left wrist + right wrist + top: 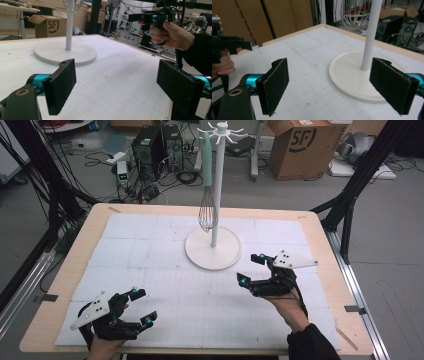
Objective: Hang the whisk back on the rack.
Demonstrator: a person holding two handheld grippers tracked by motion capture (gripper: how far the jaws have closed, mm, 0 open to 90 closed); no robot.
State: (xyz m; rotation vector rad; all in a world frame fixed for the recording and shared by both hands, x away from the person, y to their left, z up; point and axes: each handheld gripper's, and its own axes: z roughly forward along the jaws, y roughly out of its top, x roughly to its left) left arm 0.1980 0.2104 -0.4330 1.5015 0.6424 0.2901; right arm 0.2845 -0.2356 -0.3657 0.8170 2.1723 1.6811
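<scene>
Both forearms enter at the near edge of the counter [60, 270], one tool in each hand. Left tool [142, 306] sits low at the near left corner of the white gridded mat [150, 250], jaws spread wide, nothing between them. In the left gripper view the two black pads [62, 85] stand well apart with bare mat showing in the gap.

Right tool [251, 268] is further forward, right of centre, also wide open and empty. It points toward the stand [216, 195]; in the right gripper view the white pole [370, 35] rises just inside the right pad [393, 83], and the round base [349, 75] lies on the mat directly ahead. My judgement: this tool is lined up as the working one, the left parked back so it stays clear.

Whisk [207, 202] hangs from one of the hooks at the top of the stand, mint-green handle up, wire head down, close beside the pole and above the base without touching it. Hanging keeps the handle upright and reachable from the side. Wire loops [352, 15] show behind the pole in the right gripper view.

Neither tool touches stand or whisk. Judged stage: approach, no grasp made. Likely risk: the stand is light-looking and might tip if the whisk is pulled sideways rather than lifted off its hook.
</scene>
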